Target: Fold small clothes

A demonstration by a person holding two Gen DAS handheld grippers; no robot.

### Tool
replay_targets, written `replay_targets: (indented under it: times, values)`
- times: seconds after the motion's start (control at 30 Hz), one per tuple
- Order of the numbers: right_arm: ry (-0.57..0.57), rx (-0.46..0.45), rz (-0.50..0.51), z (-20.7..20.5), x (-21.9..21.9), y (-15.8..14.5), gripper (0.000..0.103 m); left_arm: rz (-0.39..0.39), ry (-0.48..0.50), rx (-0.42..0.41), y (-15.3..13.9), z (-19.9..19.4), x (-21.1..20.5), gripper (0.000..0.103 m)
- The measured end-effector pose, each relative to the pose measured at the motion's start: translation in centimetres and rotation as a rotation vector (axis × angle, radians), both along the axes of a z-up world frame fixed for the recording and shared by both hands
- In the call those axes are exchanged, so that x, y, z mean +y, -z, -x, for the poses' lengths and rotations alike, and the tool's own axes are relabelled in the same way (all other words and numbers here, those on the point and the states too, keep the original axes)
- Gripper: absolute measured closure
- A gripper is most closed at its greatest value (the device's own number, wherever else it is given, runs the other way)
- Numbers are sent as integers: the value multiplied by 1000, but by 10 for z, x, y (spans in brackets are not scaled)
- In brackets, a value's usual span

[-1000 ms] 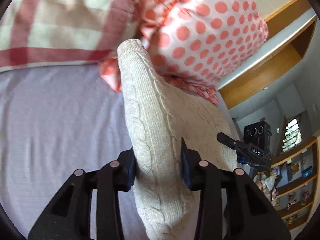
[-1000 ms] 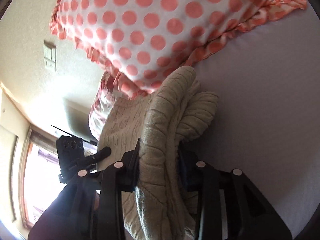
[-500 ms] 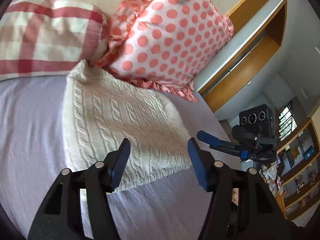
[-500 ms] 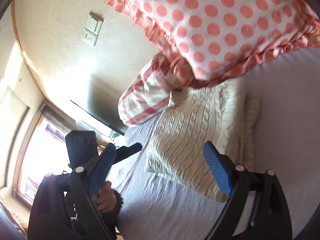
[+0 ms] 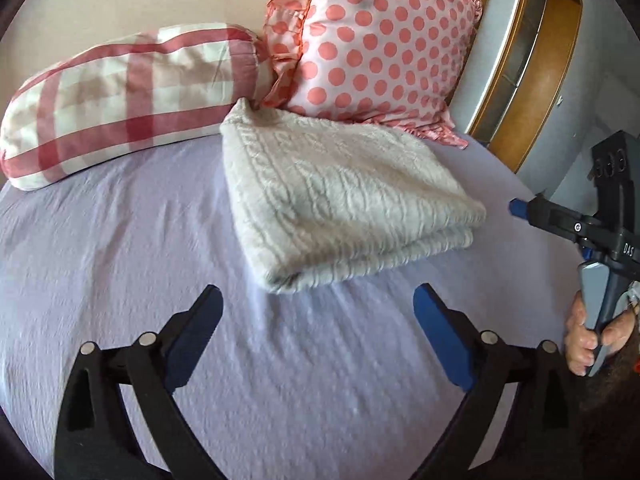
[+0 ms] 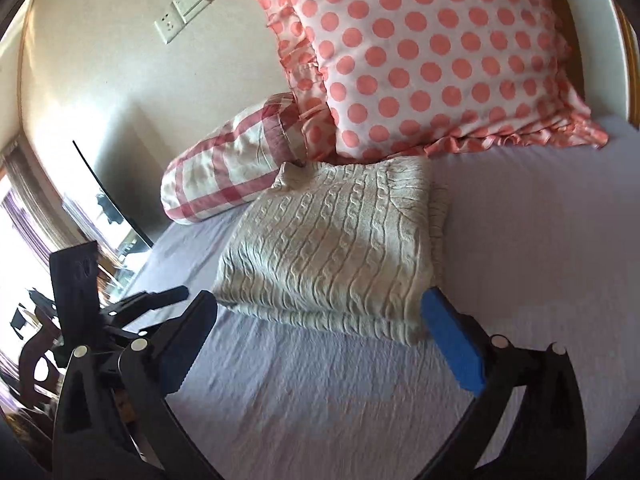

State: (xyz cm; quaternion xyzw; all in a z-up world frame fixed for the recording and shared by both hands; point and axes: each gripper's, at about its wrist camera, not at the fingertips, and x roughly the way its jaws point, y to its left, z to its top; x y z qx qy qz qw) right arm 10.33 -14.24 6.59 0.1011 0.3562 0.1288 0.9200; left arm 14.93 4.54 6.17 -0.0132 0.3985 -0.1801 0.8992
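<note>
A cream cable-knit sweater lies folded in a flat rectangle on the lilac bed sheet, its far corner touching the pillows. It also shows in the right wrist view. My left gripper is open and empty, held back from the sweater's near edge. My right gripper is open and empty, just short of the sweater's near edge. The right gripper also appears at the right side of the left wrist view, held in a hand.
A red-and-white checked bolster pillow and a pink polka-dot pillow lean against the wall behind the sweater. A wooden frame stands to the right of the bed. A wall socket and switch sit on the wall.
Both grippers were shut on the sweater a second ago. They let go, opened wide and drew back; the sweater now lies flat and folded on the sheet.
</note>
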Motion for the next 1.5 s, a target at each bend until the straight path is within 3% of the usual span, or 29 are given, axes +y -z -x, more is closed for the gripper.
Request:
replay_targets:
  times: [0.13,0.23,0.43,0.63,1.5]
  values:
    - [64,99,165,6,15,30,1,-108,-45,61,21,8,4,5]
    - [65,152,183,6,18,48,1,-124,-65,106,34,6,7,5]
    - [70,233,272,3,27,59,1,-151,-85,107,46,6,8,2]
    - [76,250,342,2,36,61,1,-215,-102,111,48,7,3,2]
    - [78,249,341,2,37,61,1,-217,-103,113,47,6,3,2]
